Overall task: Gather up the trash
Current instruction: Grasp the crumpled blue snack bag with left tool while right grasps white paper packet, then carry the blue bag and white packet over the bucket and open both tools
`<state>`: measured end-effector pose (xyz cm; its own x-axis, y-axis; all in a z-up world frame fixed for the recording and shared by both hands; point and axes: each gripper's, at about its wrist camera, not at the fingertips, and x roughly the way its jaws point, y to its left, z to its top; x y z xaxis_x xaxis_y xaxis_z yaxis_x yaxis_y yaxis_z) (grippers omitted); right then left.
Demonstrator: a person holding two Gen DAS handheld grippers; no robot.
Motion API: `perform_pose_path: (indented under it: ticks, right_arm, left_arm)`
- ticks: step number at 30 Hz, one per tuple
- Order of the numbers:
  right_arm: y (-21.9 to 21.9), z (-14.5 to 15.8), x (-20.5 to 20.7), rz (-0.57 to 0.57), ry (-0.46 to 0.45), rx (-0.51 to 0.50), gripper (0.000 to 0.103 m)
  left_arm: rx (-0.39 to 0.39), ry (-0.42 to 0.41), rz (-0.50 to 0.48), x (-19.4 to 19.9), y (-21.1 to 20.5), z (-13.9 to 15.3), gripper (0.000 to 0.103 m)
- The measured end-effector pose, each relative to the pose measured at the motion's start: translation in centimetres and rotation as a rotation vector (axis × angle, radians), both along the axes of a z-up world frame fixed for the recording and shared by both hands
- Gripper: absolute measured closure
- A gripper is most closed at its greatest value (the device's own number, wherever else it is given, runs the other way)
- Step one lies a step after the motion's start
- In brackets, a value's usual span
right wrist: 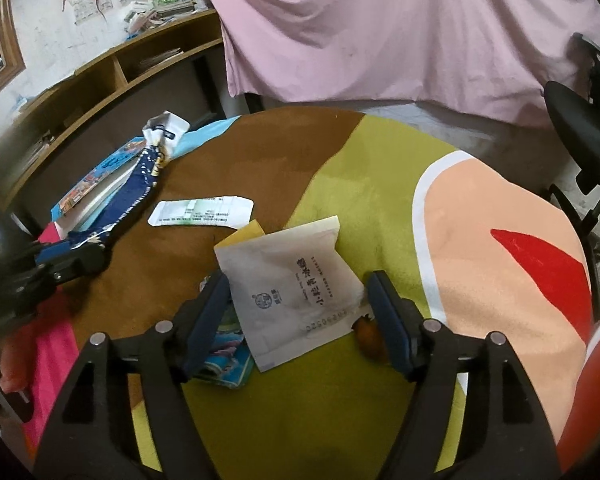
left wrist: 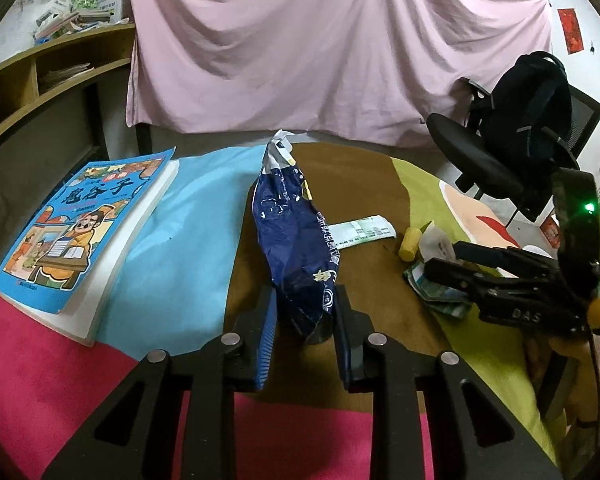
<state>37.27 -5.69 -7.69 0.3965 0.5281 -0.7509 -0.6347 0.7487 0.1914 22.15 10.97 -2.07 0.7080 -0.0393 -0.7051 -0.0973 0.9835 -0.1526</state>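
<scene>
A crumpled dark blue snack bag (left wrist: 296, 232) stands up from the table, its lower end pinched between the pads of my left gripper (left wrist: 306, 320), which is shut on it. The same bag (right wrist: 140, 188) shows at the left of the right wrist view. My right gripper (right wrist: 298, 292) is open wide, one finger on either side of a white paper pouch (right wrist: 292, 276) with dark print, lying flat. Part of a green-blue wrapper (right wrist: 228, 360) sticks out from under the pouch. A small orange-brown item (right wrist: 369, 336) lies by the right finger. A white receipt (right wrist: 202, 212) lies further back.
A blue picture book (left wrist: 84, 224) lies at the table's left. A yellow piece (left wrist: 410, 244) sits near the receipt (left wrist: 364, 232). The multicoloured cloth (right wrist: 380, 160) covers the round table. An office chair with a black backpack (left wrist: 528, 120) stands at the right, wooden shelves (left wrist: 60, 68) at the left.
</scene>
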Motion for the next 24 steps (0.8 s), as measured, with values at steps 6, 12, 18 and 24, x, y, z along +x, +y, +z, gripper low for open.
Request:
perform_pose_path:
  ticks: [6,12,18,24]
  right_arm:
    - [-0.1,-0.1,-0.3,0.002,0.003,-0.006,0.013]
    - [0.0,-0.1,-0.9,0.001,-0.003,-0.009,0.017]
    - [-0.1,0.5,-2.7,0.040,-0.047,0.027,0.055]
    - [-0.6,0.5,-2.5,0.007,-0.040,0.038,0.073]
  left_arm:
    - [0.012,-0.013,-0.005,-0.8,-0.9,0.4,0.081]
    - [0.015,-0.022,-0.006,-1.2,-1.3,0.5,0.081]
    - [0.034,-0.055,-0.016,-2.2,-2.1,1.0,0.081]
    - [0.036,-0.052,-0.018,-2.2,-2.2,0.9,0.081]
